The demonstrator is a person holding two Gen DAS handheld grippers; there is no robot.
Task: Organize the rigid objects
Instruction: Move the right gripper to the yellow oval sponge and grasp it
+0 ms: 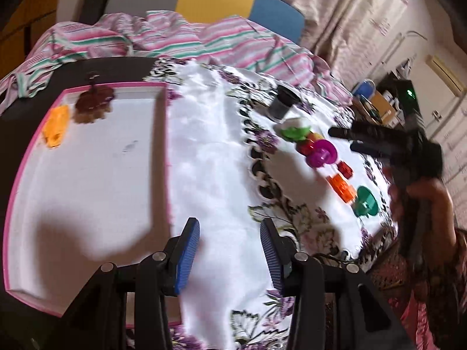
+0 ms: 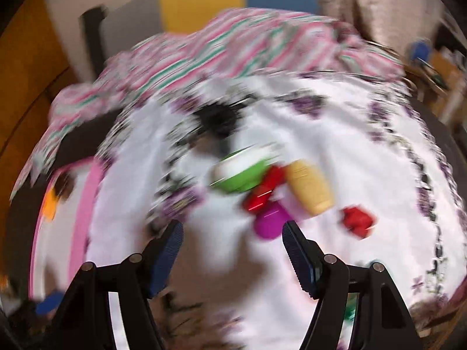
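A white tray with a pink rim (image 1: 163,134) lies at the left and holds an orange piece (image 1: 56,127) and a brown piece (image 1: 93,105). On the flowered cloth to the right lie small plastic toys: a green and white bowl (image 1: 294,130), a magenta disc (image 1: 322,153), a red block (image 1: 345,169), an orange block (image 1: 342,188) and a green cup (image 1: 366,201). My left gripper (image 1: 229,224) hangs open over bare cloth beside the tray, nothing between its pads. My right gripper (image 1: 343,139) is open near the toys. In the blurred right wrist view it (image 2: 232,227) is empty, the magenta disc (image 2: 270,223) just ahead.
A black cup (image 1: 284,102) stands behind the toys. A tan cup (image 2: 309,186) lies by a red piece (image 2: 264,192) and the green bowl (image 2: 242,175). A striped sheet (image 1: 175,38) is bunched behind the table. A person's hand (image 1: 426,198) holds the right gripper.
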